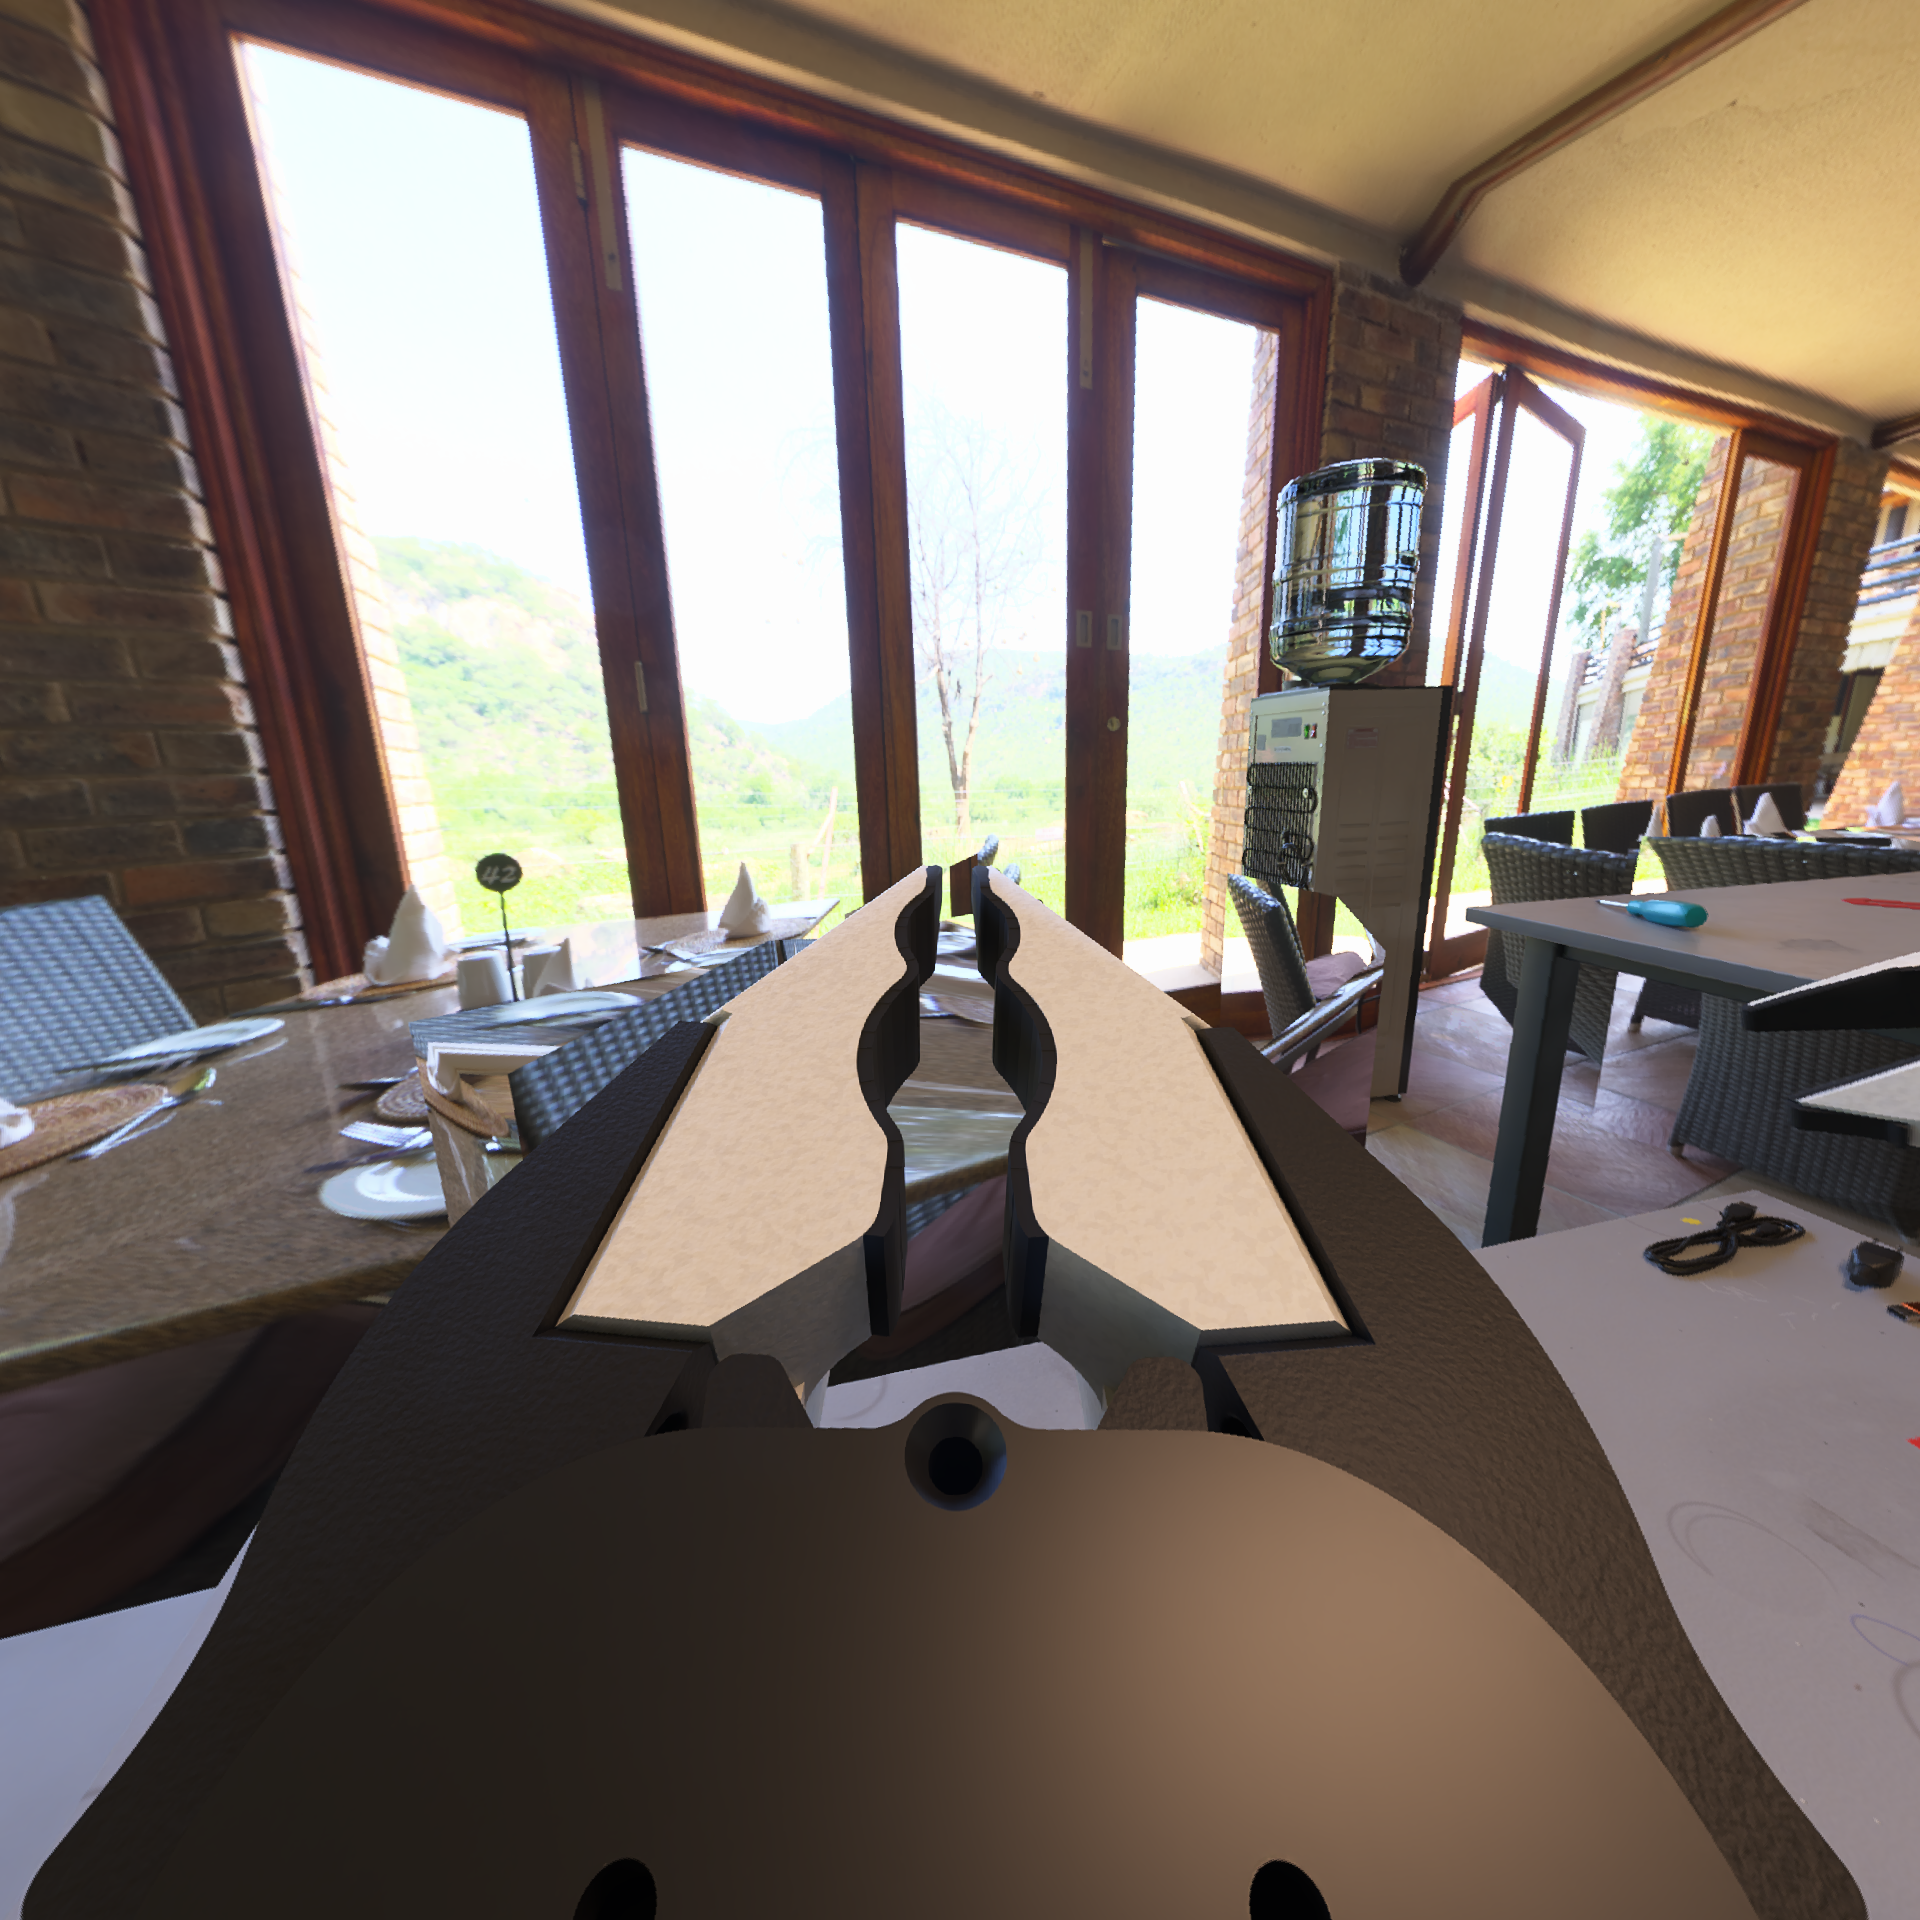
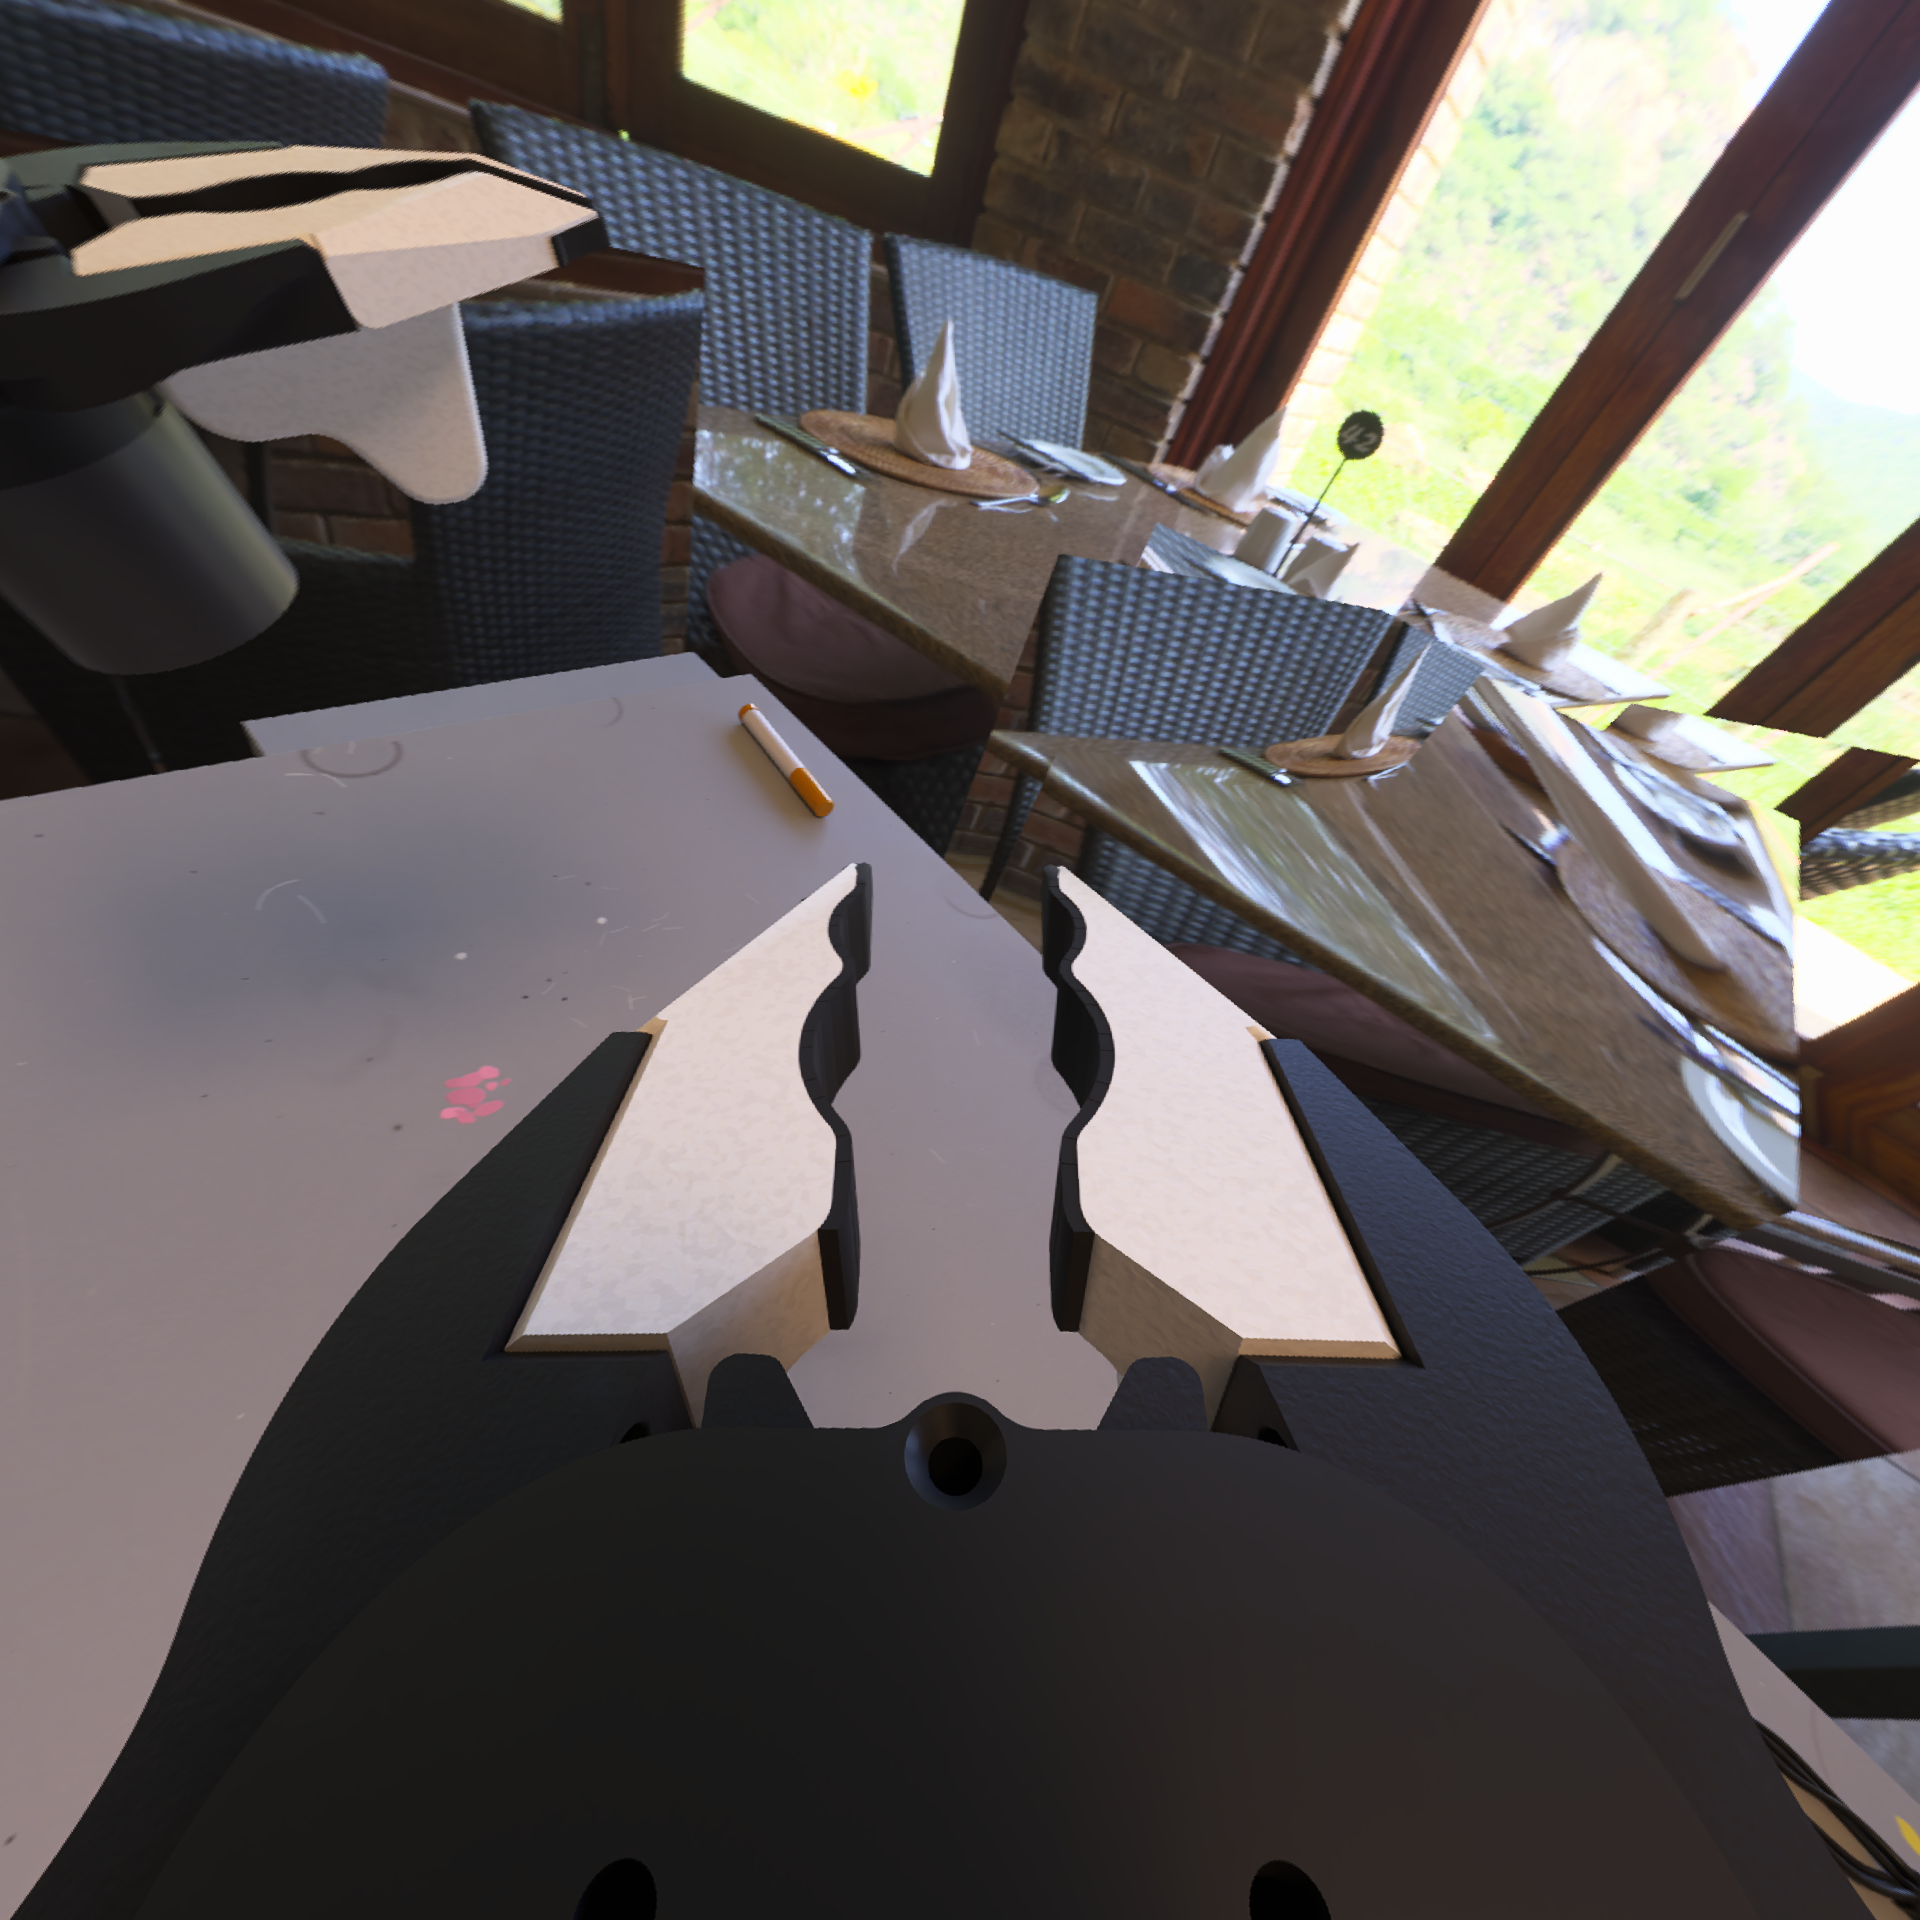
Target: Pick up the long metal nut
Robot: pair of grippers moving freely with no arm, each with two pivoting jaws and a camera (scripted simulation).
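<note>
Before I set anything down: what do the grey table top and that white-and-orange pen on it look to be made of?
The table top looks like a matte painted or laminate board: flat grey, no glare, fine scuffs, ring marks and a pink stain. The pen looks like smooth plastic: a plain white barrel with orange ends and a faint sheen. Neither look is conclusive.

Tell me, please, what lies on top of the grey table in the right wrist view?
On the grey table lie a white marker with an orange cap and a pink stain. The right claw covers the near part, so no nut shows.
</note>
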